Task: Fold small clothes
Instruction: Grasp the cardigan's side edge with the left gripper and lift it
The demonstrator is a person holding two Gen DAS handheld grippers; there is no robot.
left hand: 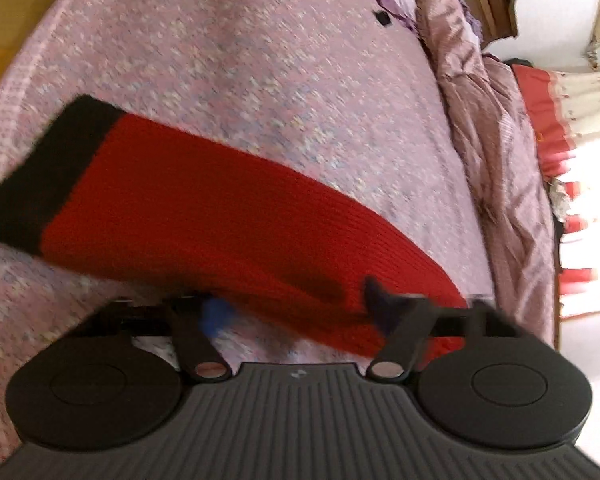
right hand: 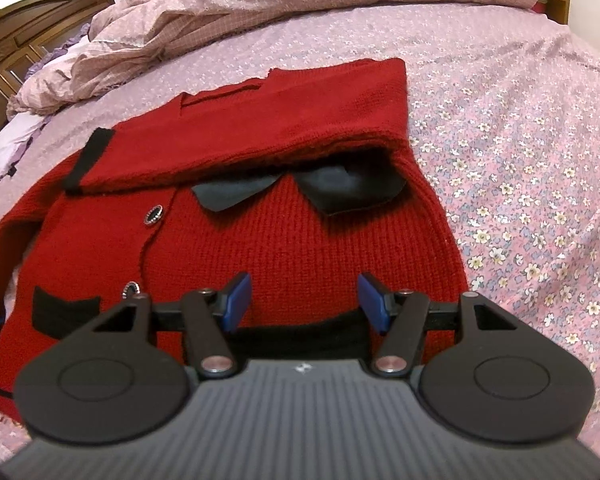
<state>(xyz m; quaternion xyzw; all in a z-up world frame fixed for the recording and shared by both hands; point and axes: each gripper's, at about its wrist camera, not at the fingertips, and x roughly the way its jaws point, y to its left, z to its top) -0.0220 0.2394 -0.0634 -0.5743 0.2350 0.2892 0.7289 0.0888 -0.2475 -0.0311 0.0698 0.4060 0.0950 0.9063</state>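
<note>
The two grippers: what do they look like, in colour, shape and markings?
Both look alike. The right gripper has a dark grey ribbed body with a small pale logo, two round black discs at its sides, black link arms with silver pivot pins, and blue pads on its jaws. The left gripper is blurred but shows the same parts. No cables, sleeves or hands are visible.

a home bedroom: floral bedspread [right hand: 500, 128], rumpled duvet [right hand: 260, 12] and wooden headboard [right hand: 24, 36].

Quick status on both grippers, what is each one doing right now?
Left gripper: jaws wide apart, red sleeve draped across them; blurred, so any grip cannot be told.
Right gripper: open, empty, over the red cardigan.
</note>
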